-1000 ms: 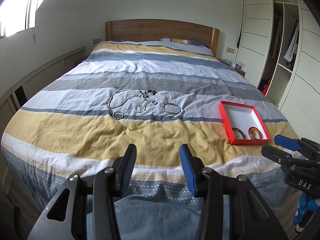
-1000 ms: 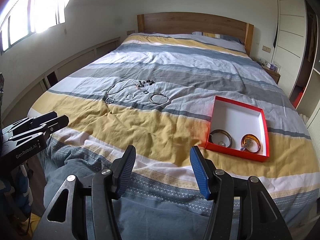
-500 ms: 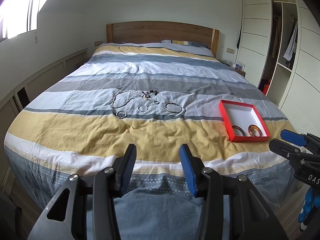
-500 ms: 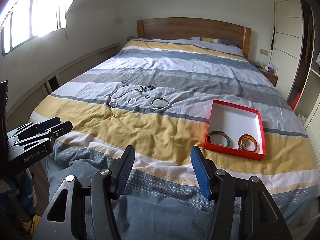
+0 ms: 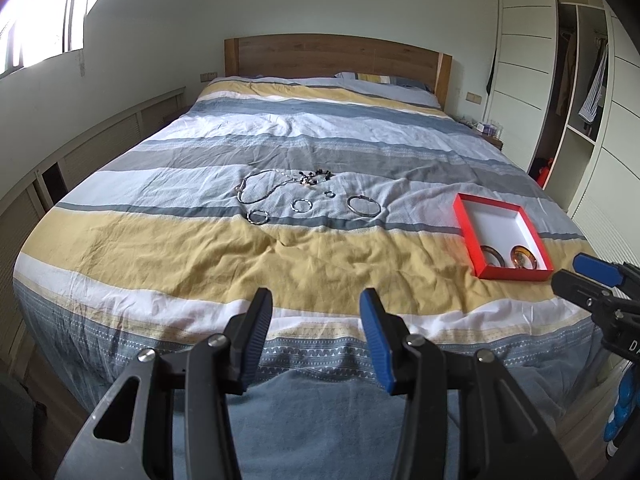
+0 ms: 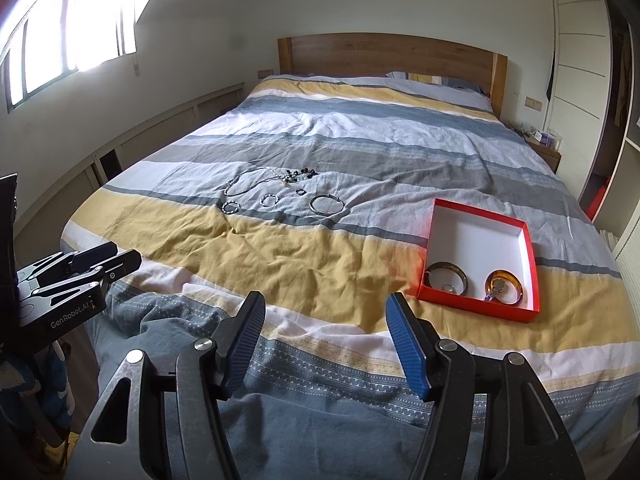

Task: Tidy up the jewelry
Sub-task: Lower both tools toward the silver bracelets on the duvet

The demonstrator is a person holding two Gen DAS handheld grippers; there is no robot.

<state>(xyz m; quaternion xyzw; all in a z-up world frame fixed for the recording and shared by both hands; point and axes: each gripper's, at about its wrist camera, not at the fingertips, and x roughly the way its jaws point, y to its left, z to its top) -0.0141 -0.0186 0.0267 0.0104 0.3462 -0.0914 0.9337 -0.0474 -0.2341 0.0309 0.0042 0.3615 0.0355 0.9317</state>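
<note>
A red box point(image 5: 465, 216) point(image 6: 530, 248) with a white inside lies on the right of the bed and holds a dark bangle point(image 6: 445, 275) and an amber bangle point(image 6: 503, 285). Loose jewelry lies mid-bed: a chain necklace point(image 5: 256, 189) point(image 6: 240, 185), a beaded piece point(image 5: 314, 177), a large silver bangle point(image 5: 363, 205) point(image 6: 326, 204), and small rings point(image 5: 301, 205) point(image 6: 269, 199). My left gripper point(image 5: 316, 338) is open and empty at the foot of the bed. My right gripper point(image 6: 326, 346) is open and empty, to the right of the left one.
The striped duvet point(image 5: 320, 136) covers the whole bed, with a wooden headboard point(image 5: 336, 56) behind. A wardrobe point(image 5: 580, 80) stands at the right and low wall panels point(image 6: 160, 128) at the left. A nightstand point(image 6: 540, 148) sits beside the headboard.
Both grippers have drawn back from the bed, so the jewelry and the red box look smaller and farther. Both stay open and empty.
</note>
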